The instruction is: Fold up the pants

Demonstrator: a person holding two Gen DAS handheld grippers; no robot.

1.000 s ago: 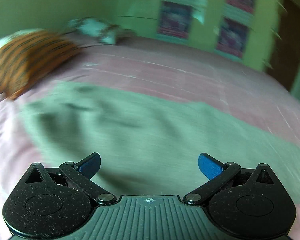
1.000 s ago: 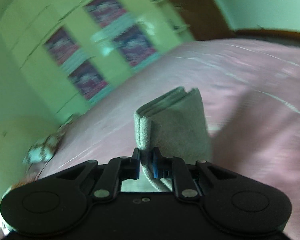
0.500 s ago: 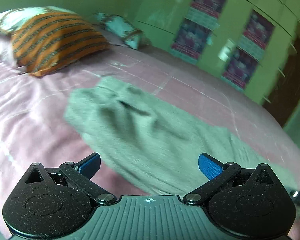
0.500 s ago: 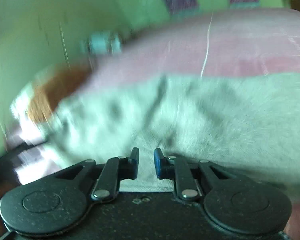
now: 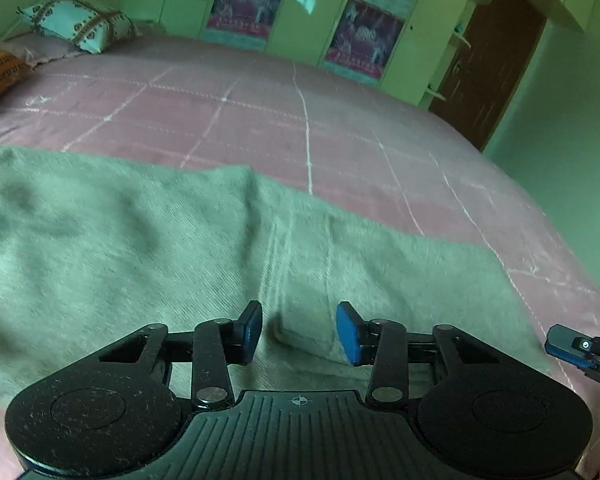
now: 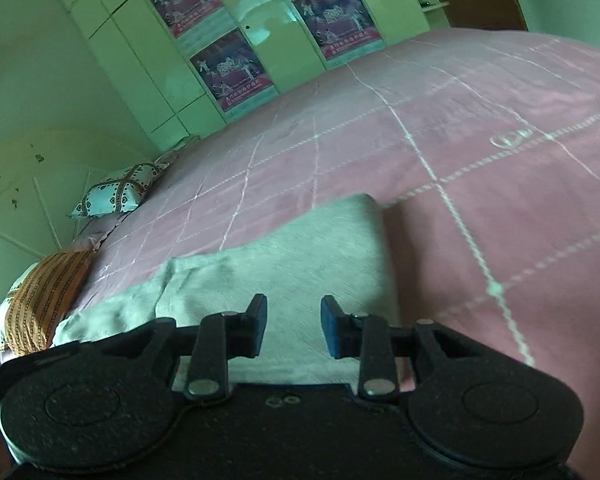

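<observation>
The grey-green pants (image 5: 140, 248) lie flat along the near side of the pink bedspread (image 5: 284, 120), with a folded layer on top. My left gripper (image 5: 299, 334) is open and empty just above the fabric, near a seam. My right gripper (image 6: 293, 330) is open and empty above the folded end of the pants (image 6: 300, 256). The tip of the right gripper shows in the left wrist view (image 5: 576, 346) at the right edge.
An orange striped pillow (image 6: 44, 292) and a white patterned pillow (image 6: 118, 194) lie at the head of the bed. A green wardrobe with posters (image 5: 364, 32) stands behind the bed, and a brown door (image 5: 488, 52) to its right.
My right gripper has let go of the folded pants end and opened; the end now lies on the bed. My left gripper has narrowed its opening and moved right along the pants.
</observation>
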